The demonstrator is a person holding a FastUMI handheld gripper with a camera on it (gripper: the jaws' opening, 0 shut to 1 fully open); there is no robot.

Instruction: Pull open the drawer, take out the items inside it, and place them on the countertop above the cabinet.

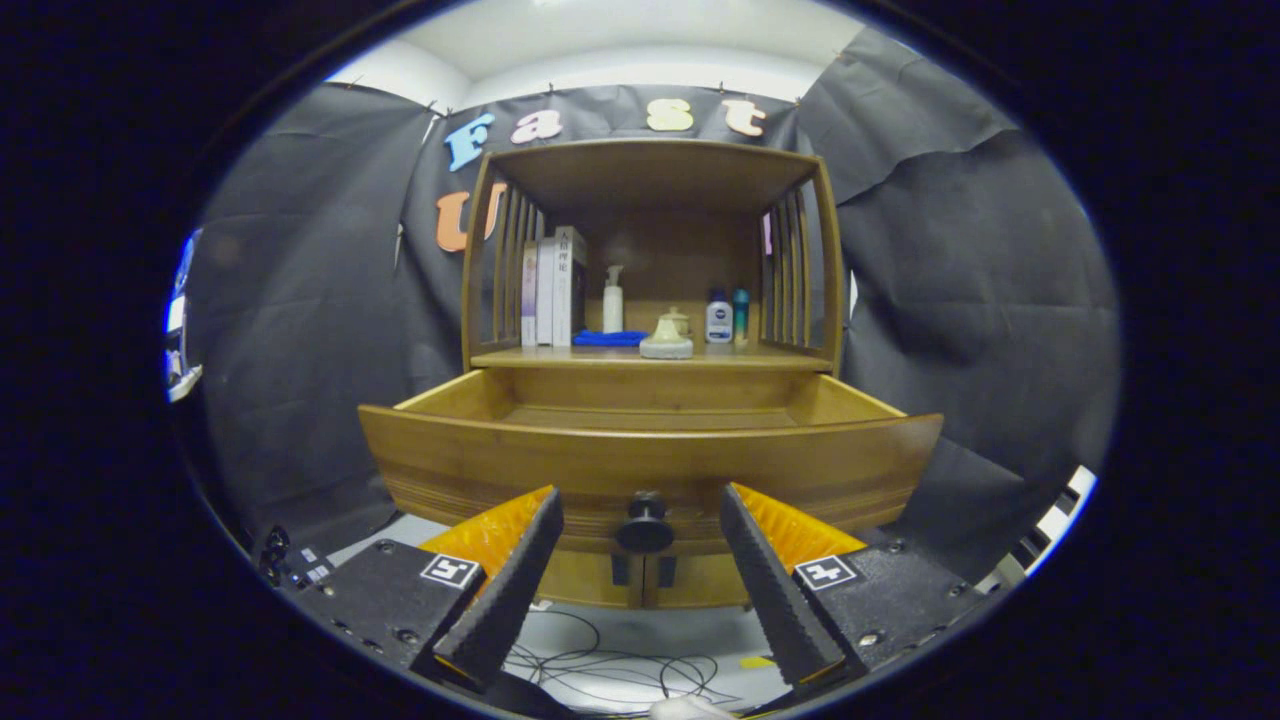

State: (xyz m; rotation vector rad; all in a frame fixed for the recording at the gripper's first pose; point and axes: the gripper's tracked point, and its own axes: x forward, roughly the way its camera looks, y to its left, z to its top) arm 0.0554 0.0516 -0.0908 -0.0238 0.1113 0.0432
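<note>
- One relation governs the coming move: the drawer lies straight ahead of the tongs and slightly above them, already pulled well out of the cabinet, so its inside has to be reached from over the front panel rather than from the front.
- The tongs are seen spread wide with nothing held; the dark round knob sits between the two fingers without being touched by either.
- The drawer's long axis runs from side to side across the line of the fingers, and its front panel is bowed outward toward the tongs.
- Only the far part of the drawer's floor can be seen over the front panel, and it looks bare; whether items lie nearer the front cannot be told, since that part is hidden by the panel.
- The table above the drawer is the cabinet's lower shelf surface, on which upright books, a white pump bottle, a folded blue cloth, a pale lidded jar and two small bottles are already standing.
- Drawer and cabinet are of smooth, warm-toned wood with a faint grain; slatted sides are set at both ends of the shelf.
- Ridged, toothed inner faces are shown on the fingers, which suggests a firm hold on small hard things.
- Loose cables are spread on the pale floor below the drawer.
</note>
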